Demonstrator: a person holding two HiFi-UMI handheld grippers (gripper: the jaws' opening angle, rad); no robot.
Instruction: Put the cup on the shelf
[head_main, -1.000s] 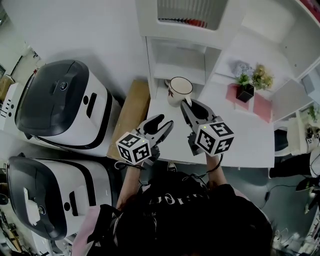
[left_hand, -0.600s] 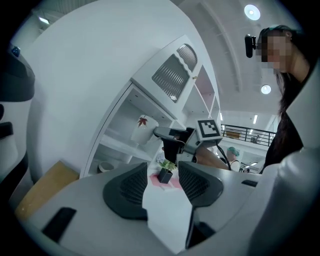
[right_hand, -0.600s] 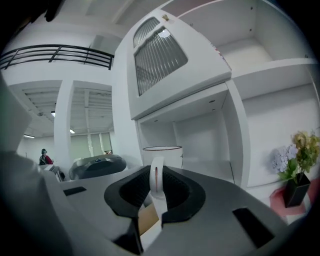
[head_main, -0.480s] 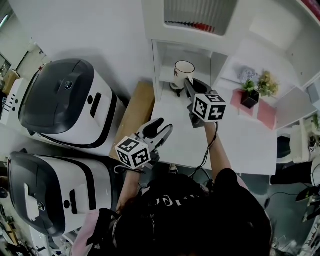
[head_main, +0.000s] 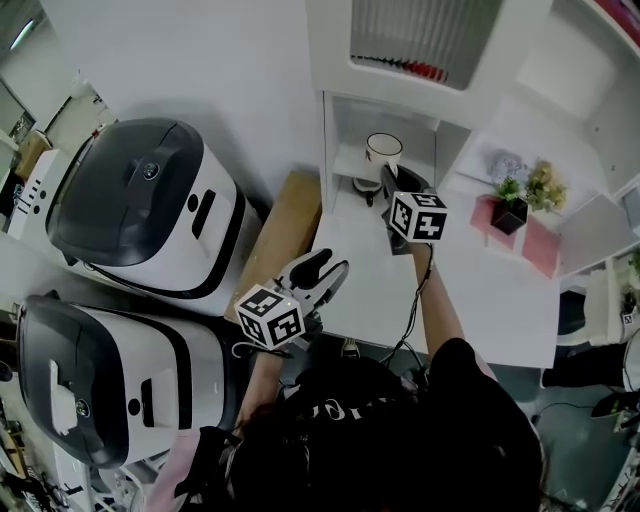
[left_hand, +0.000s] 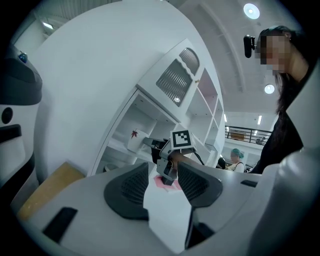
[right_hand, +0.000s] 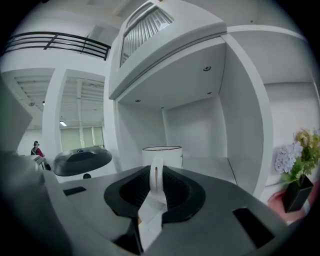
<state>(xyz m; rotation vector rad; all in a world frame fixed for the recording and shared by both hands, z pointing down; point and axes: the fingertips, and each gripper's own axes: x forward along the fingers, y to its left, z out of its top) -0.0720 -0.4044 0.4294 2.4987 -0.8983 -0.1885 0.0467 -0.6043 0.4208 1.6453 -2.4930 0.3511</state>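
Note:
A white cup (head_main: 383, 152) with a dark rim and a small red leaf print hangs inside the lower compartment of the white shelf (head_main: 340, 165). My right gripper (head_main: 386, 182) is shut on the cup's handle (right_hand: 156, 176), the cup body (right_hand: 162, 154) just beyond its jaws. I cannot tell whether the cup touches the shelf floor (right_hand: 212, 167). My left gripper (head_main: 326, 268) stands open with nothing in it over the table's near left edge. The left gripper view shows the cup (left_hand: 136, 141) in the compartment, seen past the open left gripper (left_hand: 162, 184).
Two large white machines with dark lids (head_main: 140, 200) (head_main: 90, 380) stand at the left. A wooden board (head_main: 285, 230) lies beside the white table (head_main: 470, 290). A potted plant (head_main: 510, 205) and pink cards (head_main: 545, 248) sit at the right. The compartment's side wall (right_hand: 245, 115) is close.
My right gripper has carried the cup from above the table forward and into the shelf compartment. The left gripper has hardly moved.

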